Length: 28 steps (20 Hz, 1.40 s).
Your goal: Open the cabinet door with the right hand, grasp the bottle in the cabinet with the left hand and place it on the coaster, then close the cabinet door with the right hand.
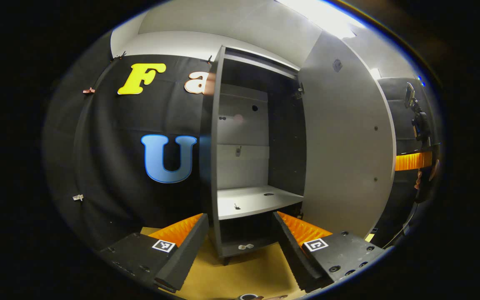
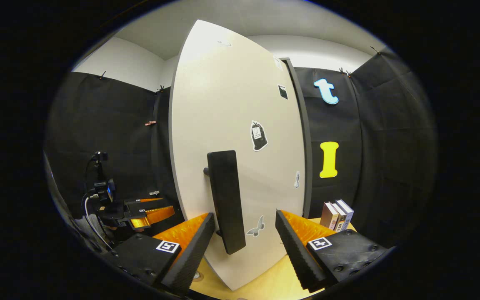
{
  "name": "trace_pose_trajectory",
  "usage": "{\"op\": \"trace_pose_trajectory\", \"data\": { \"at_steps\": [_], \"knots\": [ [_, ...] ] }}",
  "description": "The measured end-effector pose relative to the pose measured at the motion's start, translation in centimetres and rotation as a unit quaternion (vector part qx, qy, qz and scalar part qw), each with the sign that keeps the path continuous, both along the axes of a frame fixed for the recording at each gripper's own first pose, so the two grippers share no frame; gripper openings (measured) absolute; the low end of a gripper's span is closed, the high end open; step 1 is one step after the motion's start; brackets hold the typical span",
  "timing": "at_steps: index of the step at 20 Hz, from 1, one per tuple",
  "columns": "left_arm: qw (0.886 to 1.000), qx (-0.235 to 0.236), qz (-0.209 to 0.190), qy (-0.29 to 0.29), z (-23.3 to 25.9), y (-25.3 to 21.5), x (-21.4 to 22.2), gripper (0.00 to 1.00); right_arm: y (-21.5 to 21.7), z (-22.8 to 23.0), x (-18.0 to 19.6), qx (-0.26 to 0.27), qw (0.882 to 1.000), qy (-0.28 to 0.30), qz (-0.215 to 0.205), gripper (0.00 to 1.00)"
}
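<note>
While both pairs of jaws stand apart and empty, we judge the door next.
Our right gripper [image 2: 244,233] faces the handle [image 2: 225,200] on the open cabinet door [image 2: 231,104]: a stiff bar, best clasped mid-length; the panel should swing lightly. Our left gripper [image 1: 240,243] faces the cabinet [image 1: 256,166]; we see no bottle on its shelf [image 1: 252,202].

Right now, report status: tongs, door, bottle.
Left tongs open, facing the open cabinet. Right tongs open, straddling the door handle, not clamped. Door swung open. No bottle on the shelf in sight.
</note>
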<state>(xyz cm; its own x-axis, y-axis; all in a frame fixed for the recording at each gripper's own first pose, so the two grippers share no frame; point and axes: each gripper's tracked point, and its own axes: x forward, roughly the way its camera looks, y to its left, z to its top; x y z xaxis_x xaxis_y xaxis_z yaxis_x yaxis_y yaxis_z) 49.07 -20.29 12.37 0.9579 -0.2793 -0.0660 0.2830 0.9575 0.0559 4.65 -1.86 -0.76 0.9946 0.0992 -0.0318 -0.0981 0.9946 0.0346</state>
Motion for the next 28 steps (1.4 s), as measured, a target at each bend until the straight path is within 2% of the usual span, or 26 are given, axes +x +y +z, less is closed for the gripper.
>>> {"op": "trace_pose_trajectory", "data": {
  "at_steps": [3,6,13,18,20,24,28],
  "knots": [
    [1.0,0.009,0.009,-0.009,0.6,2.1,-0.6,0.96,1.6,-0.2,1.9,-0.006,1.0,-0.006,0.002,0.96],
    [1.0,0.006,0.016,-0.008,0.7,3.4,-1.2,0.96,2.3,0.1,2.0,-0.016,1.0,-0.011,-0.007,0.97],
    [0.999,-0.003,0.043,-0.001,0.5,4.7,-2.5,0.95,4.6,-0.2,2.5,-0.012,0.999,0.002,0.039,0.99],
    [0.998,-0.004,0.064,0.0,0.8,5.2,-3.4,0.95,4.3,0.0,2.5,-0.004,0.999,0.002,0.051,1.0],
    [0.997,-0.005,0.072,0.001,0.9,5.1,-3.9,0.96,3.1,0.2,2.8,0.008,0.999,0.002,0.037,1.0],
    [0.996,-0.009,0.087,0.008,1.1,4.5,-4.0,0.95,-0.1,0.8,3.8,0.01,1.0,-0.015,-0.016,0.98],
    [0.995,-0.007,0.101,0.009,1.5,3.9,-3.9,0.95,-1.9,0.3,4.5,-0.001,0.999,-0.019,-0.041,0.97]
  ]
}}
